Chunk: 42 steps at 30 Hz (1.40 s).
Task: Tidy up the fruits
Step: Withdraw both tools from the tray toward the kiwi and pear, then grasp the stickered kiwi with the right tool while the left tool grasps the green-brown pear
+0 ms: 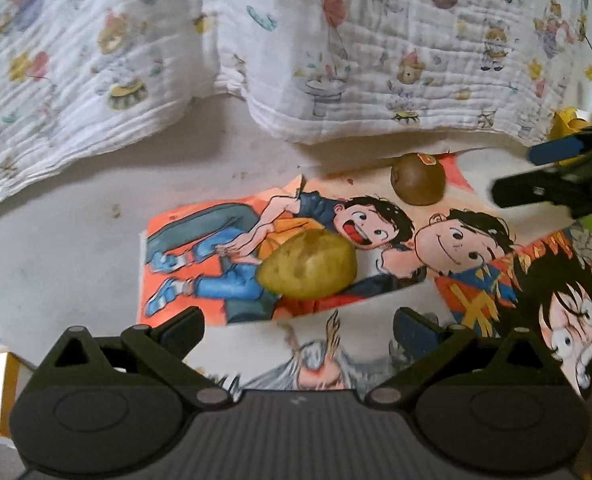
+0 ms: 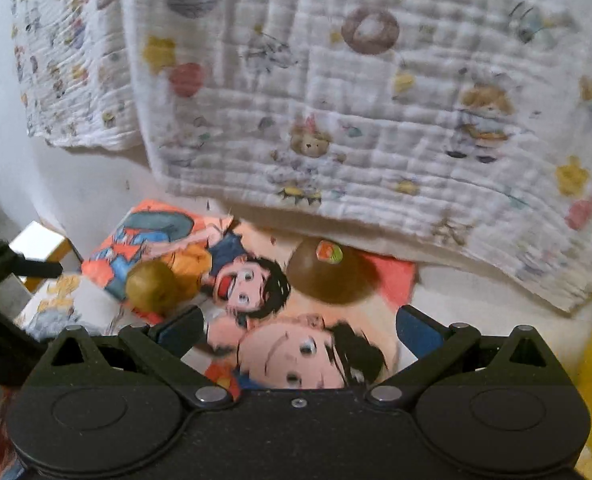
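Both claws are spread wide, nothing gripped: the left claw (image 1: 298,322) is lined up on the yellow-green fruit (image 1: 307,264), the right claw (image 2: 300,320) on the stickered kiwi (image 2: 328,276), both on comic pages (image 1: 400,276).

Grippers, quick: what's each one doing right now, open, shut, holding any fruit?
Left gripper: open, empty, yellow-green fruit just ahead.
Right gripper: open, empty, brown kiwi ahead.

White muslin cloth (image 1: 280,60) printed with pastel bears, stars and balloons. Below it, bright orange-and-blue cartoon comic pages (image 1: 200,248) carry a yellow-green mottled fruit (image 1: 307,264) and a brown kiwi (image 1: 418,179) (red-and-green sticker on top).
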Tool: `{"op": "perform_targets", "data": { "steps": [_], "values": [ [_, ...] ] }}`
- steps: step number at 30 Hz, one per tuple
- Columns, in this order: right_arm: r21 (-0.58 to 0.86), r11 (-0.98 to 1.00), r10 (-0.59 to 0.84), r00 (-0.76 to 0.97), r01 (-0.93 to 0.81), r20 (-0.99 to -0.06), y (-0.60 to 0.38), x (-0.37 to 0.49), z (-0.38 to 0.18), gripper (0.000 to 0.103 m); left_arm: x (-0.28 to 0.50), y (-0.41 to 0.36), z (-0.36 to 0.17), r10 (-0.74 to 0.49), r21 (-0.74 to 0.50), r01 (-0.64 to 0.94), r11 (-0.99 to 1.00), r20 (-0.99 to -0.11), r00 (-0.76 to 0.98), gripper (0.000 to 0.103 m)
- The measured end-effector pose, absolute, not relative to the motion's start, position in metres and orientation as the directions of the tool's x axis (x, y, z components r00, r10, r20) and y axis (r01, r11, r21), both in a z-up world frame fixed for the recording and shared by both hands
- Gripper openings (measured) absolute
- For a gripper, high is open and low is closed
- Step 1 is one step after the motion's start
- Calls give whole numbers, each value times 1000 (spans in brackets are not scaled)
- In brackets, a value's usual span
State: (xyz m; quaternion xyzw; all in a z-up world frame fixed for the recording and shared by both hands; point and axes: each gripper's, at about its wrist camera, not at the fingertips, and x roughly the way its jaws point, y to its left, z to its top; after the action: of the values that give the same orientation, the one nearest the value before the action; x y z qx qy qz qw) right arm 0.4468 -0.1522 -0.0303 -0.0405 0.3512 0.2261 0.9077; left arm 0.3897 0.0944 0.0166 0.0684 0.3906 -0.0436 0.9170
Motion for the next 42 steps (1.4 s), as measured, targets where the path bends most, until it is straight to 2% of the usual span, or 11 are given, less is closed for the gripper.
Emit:
{"op": "perform_targets", "data": {
  "steps": [3,10,16,29,35,37,42],
  "values": [
    [107,896,392,656,-430,-645,-148,466,-42,102,403,92,8,-36,80,131,988,-713,701,103],
    [22,909,339,710,-415,-617,-134,492,-67,102,431,90,-9,-84,30,146,989,-694,715,103],
    [46,919,335,715,-392,-614,-130,513,-84,102,446,94,-21,-110,-31,125,992,-706,700,102],
    [41,933,304,725,-356,-618,-111,533,-111,90,456,97,-32,-113,-54,104,993,-688,716,97],
    [-7,946,257,767,-323,-588,-97,534,-123,75,458,97,-35,-80,-30,81,996,-680,729,87],
    [-1,947,260,769,-321,-584,-96,534,-124,72,458,98,-35,-73,-29,72,997,-679,731,83],
    [-10,946,258,773,-323,-580,-91,532,-124,70,457,98,-34,-65,-14,76,997,-680,730,81]
  ]
}}
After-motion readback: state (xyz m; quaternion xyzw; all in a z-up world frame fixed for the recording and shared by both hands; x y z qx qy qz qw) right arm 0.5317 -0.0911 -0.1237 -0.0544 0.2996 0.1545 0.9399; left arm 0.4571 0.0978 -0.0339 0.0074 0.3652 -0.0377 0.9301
